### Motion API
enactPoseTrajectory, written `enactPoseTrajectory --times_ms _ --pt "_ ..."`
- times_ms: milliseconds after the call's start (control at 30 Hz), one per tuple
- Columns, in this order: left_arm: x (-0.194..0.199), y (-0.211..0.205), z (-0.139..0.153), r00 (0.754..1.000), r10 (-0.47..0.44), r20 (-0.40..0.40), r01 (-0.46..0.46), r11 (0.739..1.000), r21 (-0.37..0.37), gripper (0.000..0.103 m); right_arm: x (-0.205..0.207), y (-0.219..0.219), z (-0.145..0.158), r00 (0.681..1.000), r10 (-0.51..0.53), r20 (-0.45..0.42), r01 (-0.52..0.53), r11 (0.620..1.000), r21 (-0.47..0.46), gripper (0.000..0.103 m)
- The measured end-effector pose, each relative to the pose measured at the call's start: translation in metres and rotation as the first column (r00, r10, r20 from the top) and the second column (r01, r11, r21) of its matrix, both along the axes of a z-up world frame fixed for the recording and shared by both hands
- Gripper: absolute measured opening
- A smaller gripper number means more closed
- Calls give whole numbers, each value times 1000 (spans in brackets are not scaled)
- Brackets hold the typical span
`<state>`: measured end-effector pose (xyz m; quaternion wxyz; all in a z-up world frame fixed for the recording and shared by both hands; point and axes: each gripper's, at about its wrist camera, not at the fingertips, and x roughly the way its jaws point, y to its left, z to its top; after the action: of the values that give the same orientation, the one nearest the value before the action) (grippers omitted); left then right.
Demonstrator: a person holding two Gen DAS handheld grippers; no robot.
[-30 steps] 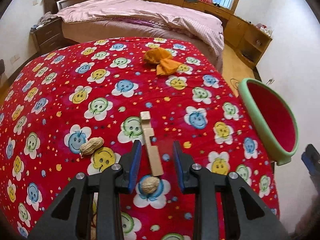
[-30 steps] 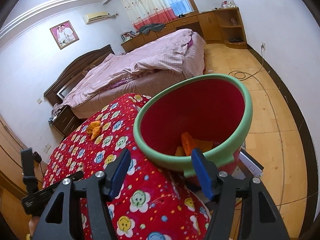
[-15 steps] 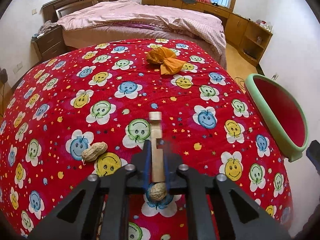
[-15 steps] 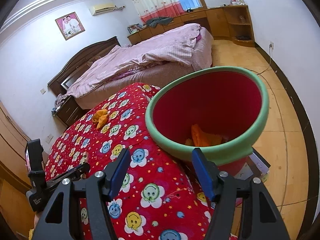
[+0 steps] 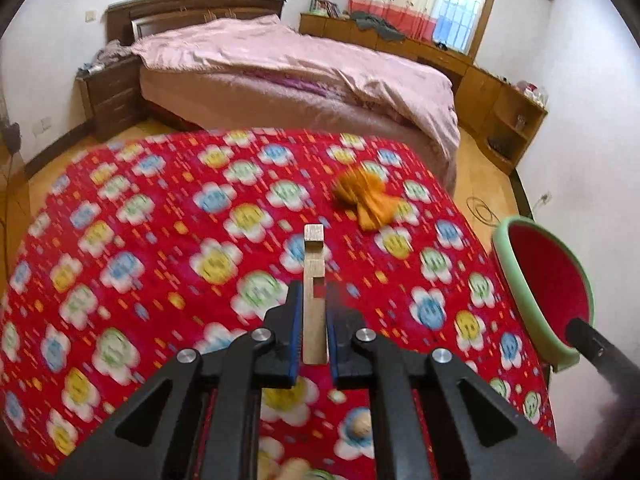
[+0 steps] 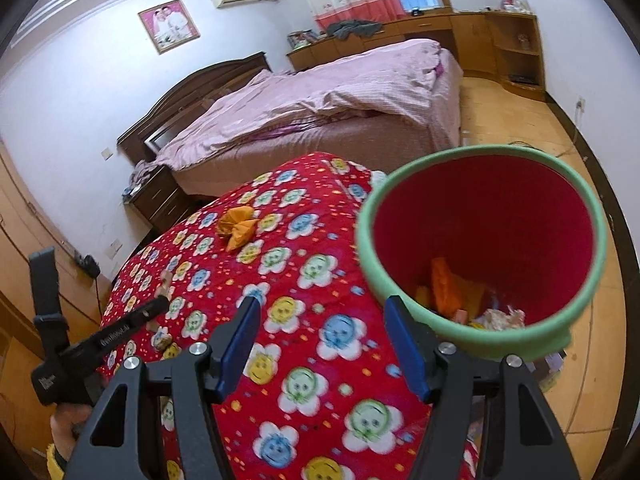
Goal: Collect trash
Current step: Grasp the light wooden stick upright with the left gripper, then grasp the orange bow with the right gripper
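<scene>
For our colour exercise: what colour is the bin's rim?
Light green rim, with a red inside; clearest in the right wrist view.

Table under a red cloth [image 5: 168, 216] printed with smiling flowers in blue, yellow and green; the cloth hangs over the near corner. On it: an orange wrapper [image 5: 366, 200], crumpled, toward the far right side; one nut [image 5: 359, 429] near the front edge; one peanut [image 6: 163, 341] near the left edge in the right wrist view. Wooden floor [image 6: 496, 116] around the table; a bin [image 6: 472, 344] stands beside the table's right edge.
</scene>
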<state>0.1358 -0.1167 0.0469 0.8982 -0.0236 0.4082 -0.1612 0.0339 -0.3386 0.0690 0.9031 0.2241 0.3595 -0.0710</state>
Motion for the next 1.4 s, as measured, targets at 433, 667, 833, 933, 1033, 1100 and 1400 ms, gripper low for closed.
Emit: enactPoseTrajectory --times_ms 433,667,833,933,1033,1100,1400 --pt "59 49 10 994 101 50 -100 995 -13 10 73 17 4 999 34 -21 -34 999 -18 80" --pt "90 66 -5 985 167 32 -166 985 -51 10 105 21 -8 998 33 -60 -34 999 -13 80" --pt "99 77 -17 978 206 23 -205 977 -52 10 132 27 -16 997 36 -70 -38 999 -26 81" --pt "103 83 -28 974 227 -1 -227 972 -52 10 150 31 -21 996 42 -77 -45 998 -35 90" --pt "107 88 -36 970 242 -26 -243 969 -47 10 167 35 -28 995 51 -89 -56 997 -47 92" --pt "108 91 -39 967 254 -29 -255 966 -46 10 179 37 -35 993 55 -107 -61 997 -47 92" --pt "110 92 -48 964 262 -40 -263 964 -30 10 218 71 -52 982 122 -145 -137 986 -97 91"
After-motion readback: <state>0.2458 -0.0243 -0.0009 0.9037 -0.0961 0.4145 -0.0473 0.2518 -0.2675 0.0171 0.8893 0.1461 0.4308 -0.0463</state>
